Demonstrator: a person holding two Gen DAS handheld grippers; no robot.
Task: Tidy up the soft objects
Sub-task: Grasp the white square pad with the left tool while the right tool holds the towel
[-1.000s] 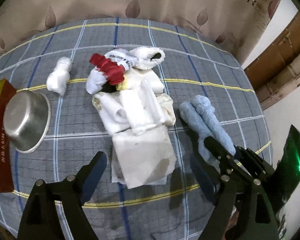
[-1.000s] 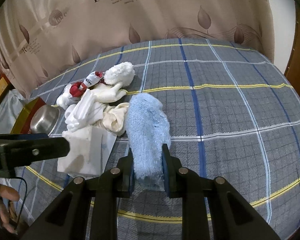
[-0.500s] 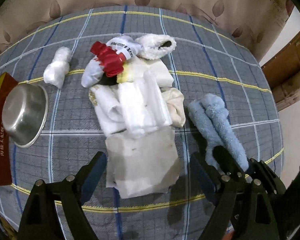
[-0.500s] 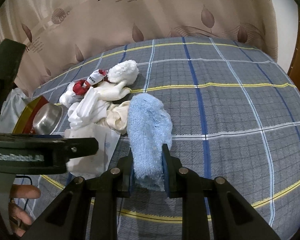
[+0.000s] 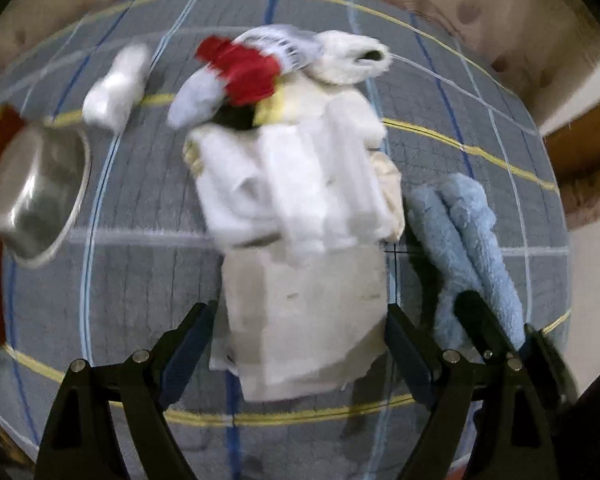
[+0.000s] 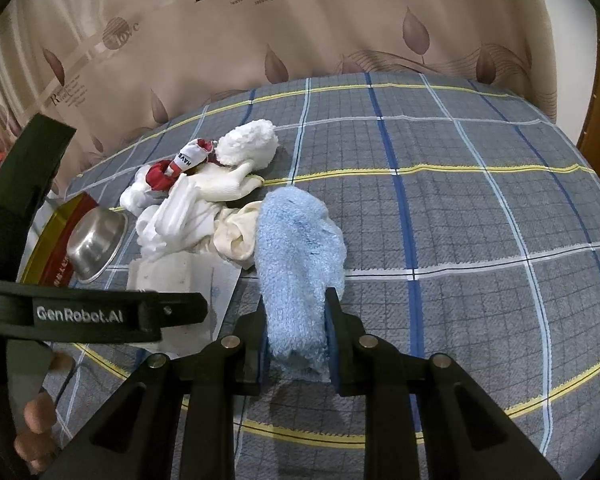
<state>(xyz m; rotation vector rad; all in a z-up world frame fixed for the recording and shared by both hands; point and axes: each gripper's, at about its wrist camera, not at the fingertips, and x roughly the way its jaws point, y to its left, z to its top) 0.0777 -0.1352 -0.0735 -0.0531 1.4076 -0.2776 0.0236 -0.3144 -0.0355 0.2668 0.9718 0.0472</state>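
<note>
White "GenRobot.AI" lettering (left gripper (image 6: 172,312))

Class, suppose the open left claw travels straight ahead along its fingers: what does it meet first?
Most likely the flat off-white folded cloth lying between the left claw fingers, at the near edge of the white pile of soft things; blur leaves the claw's height uncertain.

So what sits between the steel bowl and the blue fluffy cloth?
The pile of white cloths, with a flat pale sheet at its near end. Both views show it, the right wrist view more sharply.
</note>
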